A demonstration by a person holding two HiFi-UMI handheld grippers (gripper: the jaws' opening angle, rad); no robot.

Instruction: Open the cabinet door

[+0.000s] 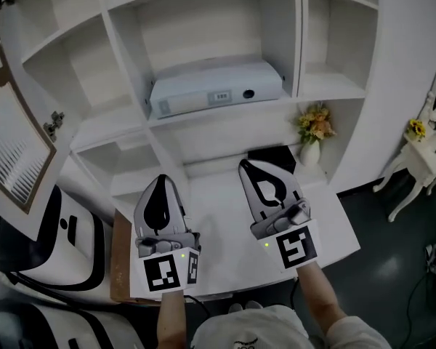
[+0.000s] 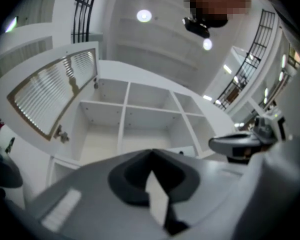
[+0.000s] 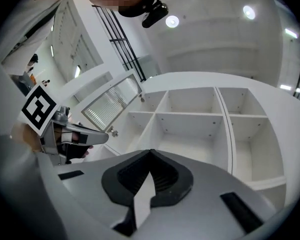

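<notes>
Looking down on a white worktop point(image 1: 330, 227) in front of a white cabinet point(image 1: 203, 27) w/ open shelf compartments, most of them bare. Pale box device point(image 1: 214, 87) sits on a mid shelf. Flowers in a white vase point(image 1: 312, 133) stand at the lower right of the unit. Small white side table point(image 1: 421, 155) is off to the right on a dark floor point(image 1: 392, 267). White-and-black shells point(image 1: 58, 246) lie lower left, beside the worktop.

Cabinet door point(image 1: 14, 147) is at far left and stands open: louvred panel, wood-tone frame, hinge showing on its edge.

Left gripper point(image 1: 162, 182) and right gripper point(image 1: 247, 167) are side by side above the worktop, both aimed at the shelves and apart from each other. Fingers on each are pressed together w/ nothing between them. Neither touches the door or the cabinet.
</notes>
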